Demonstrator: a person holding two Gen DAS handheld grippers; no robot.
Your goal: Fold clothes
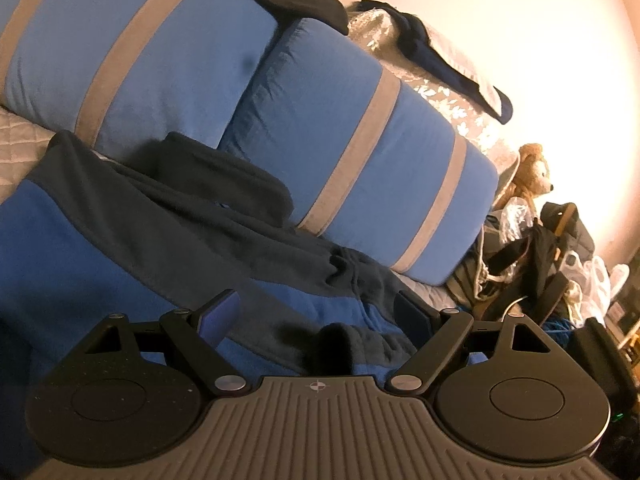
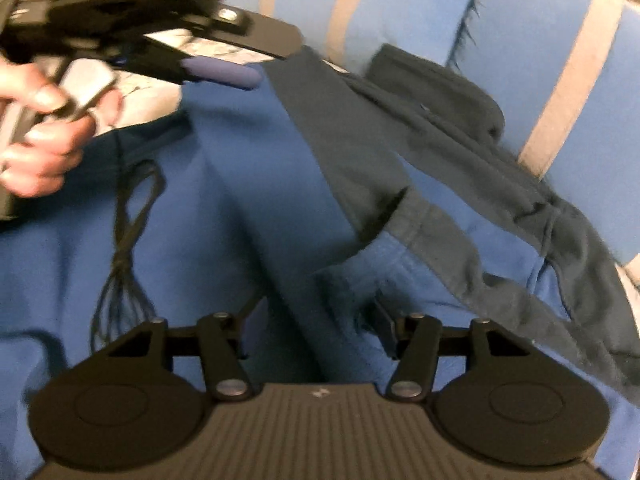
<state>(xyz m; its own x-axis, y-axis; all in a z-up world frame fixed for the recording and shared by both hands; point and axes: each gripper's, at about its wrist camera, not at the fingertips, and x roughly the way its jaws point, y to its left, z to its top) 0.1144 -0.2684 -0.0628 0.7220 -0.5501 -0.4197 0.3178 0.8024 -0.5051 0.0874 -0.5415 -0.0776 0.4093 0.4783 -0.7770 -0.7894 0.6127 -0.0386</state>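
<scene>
Hoodie [image 2: 248, 184], blue with dark grey panels, spread on the bed just in front of two blue striped pillows [image 1: 360, 152]. Not flat: dark hood and sleeve part [image 1: 224, 184] bunched up against the pillows, drawstring [image 2: 124, 240] loose across the blue body. No clean fold visible, so judged early: smoothing and all folds left.

Left side: person's hand [image 2: 36, 136] squeezing the left gripper [image 1: 320, 316] handle in the right wrist view. Jaws spread wide, nothing between them, hovering low over blue and grey fabric. One purple finger pad [image 1: 220, 316] visible.

Right gripper [image 2: 320, 328]: jaws apart, straddling a dark grey strip and pocket area; fabric lies between the fingers, but no pinch seen. View blurred.

Far right in the left wrist view: plush bear [image 1: 532, 176] and clutter of bags [image 1: 560, 264] off the bed.
</scene>
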